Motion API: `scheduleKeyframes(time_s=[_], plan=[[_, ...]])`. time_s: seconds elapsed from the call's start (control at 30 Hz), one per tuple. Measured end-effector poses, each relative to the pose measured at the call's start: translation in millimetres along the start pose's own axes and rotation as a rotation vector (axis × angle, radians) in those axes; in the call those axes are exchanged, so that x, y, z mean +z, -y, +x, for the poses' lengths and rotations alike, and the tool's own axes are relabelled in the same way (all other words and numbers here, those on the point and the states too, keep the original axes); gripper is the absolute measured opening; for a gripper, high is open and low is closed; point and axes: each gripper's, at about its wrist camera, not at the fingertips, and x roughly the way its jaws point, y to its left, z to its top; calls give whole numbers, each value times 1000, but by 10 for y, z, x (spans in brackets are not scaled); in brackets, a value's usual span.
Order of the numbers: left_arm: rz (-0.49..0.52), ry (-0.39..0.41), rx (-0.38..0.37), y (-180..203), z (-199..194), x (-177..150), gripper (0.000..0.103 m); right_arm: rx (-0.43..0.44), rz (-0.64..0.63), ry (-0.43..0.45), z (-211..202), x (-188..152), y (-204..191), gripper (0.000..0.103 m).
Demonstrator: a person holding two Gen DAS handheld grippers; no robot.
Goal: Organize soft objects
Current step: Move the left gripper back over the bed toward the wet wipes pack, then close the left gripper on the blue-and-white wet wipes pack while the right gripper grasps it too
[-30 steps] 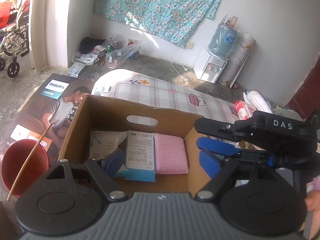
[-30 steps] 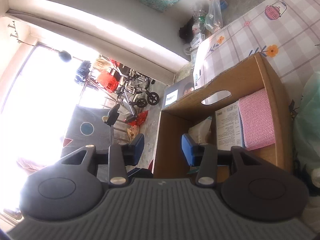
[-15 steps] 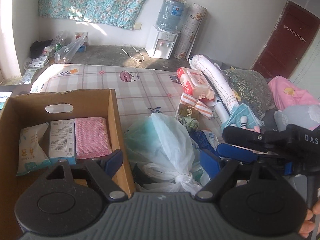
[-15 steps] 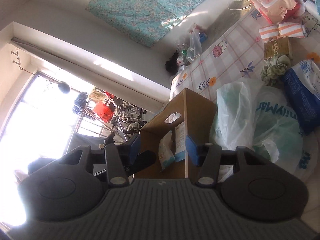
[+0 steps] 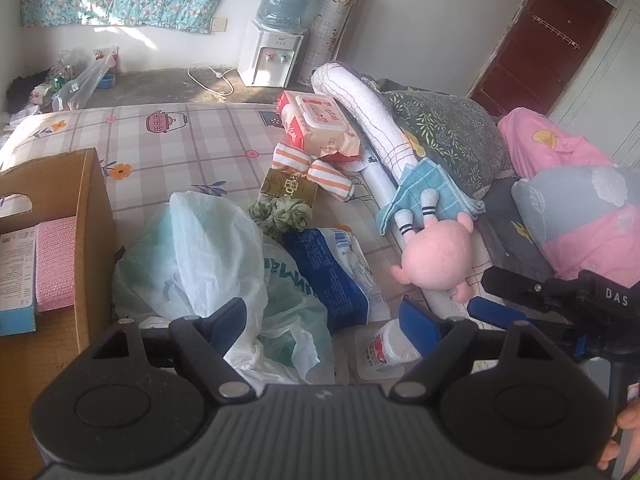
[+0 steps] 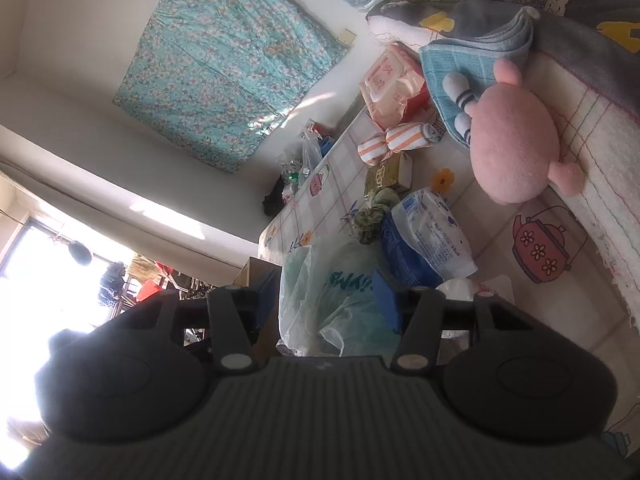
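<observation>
Left claw (image 5: 322,322) jaws wide apart, nothing between, hovering over the plastic bag (image 5: 200,264). Right claw (image 6: 326,300) jaws opening, empty, above the same bag. Left of the bag: one cardboard box (image 5: 94,216) holding one pink sponge (image 5: 54,260) and one white-blue carton (image 5: 16,276). Right of the bag: one blue packet (image 5: 332,276), one pink plush toy (image 5: 436,258). Beyond the bag: one green scrunchie (image 5: 282,216), one striped roll (image 5: 312,170), one wipes pack (image 5: 320,122). Bare mattress (image 5: 180,140) beyond the box.

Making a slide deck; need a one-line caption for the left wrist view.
Open left gripper above a pale green plastic bag, beside a pink plush toy and brown cardboard box.
</observation>
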Motion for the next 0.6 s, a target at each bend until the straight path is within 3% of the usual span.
scheduleKeyframes(time_s=[0.17,0.37,0.6], plan=[[35,-25,-38,204,299,22,65,-27,24,-28,205,122,190,52],[53,-95,-15,366,771,138,41,-86,87,-66,666,304,450,53],[13,-223,15,350,1343,244,41,-146,171,-131,1236,499,770,54]])
